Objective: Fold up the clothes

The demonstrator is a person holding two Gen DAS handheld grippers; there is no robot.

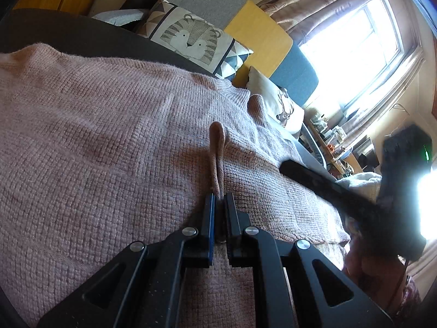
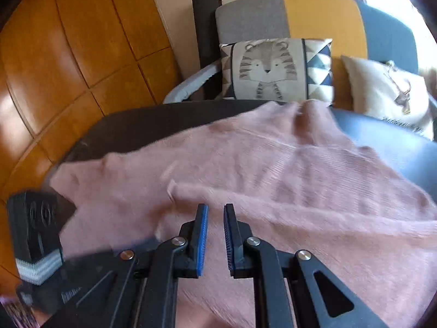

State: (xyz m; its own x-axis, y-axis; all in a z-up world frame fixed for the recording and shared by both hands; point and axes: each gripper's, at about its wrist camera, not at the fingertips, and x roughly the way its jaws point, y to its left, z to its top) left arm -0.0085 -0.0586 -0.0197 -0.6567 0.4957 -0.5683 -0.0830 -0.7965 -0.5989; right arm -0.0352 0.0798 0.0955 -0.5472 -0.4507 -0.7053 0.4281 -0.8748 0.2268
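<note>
We see the pink knit sweater (image 1: 109,125) spread across the middle of the left wrist view on a dark surface (image 1: 68,32). Our left gripper (image 1: 219,199), at the lower centre, is clenched on a raised ridge of the knit. In the right wrist view our right gripper (image 2: 215,213) sits low in the frame over the sweater (image 2: 286,164), jaws nearly closed with a narrow gap and nothing visibly between them. A tiger cushion (image 2: 270,68) stands at upper centre.
</note>
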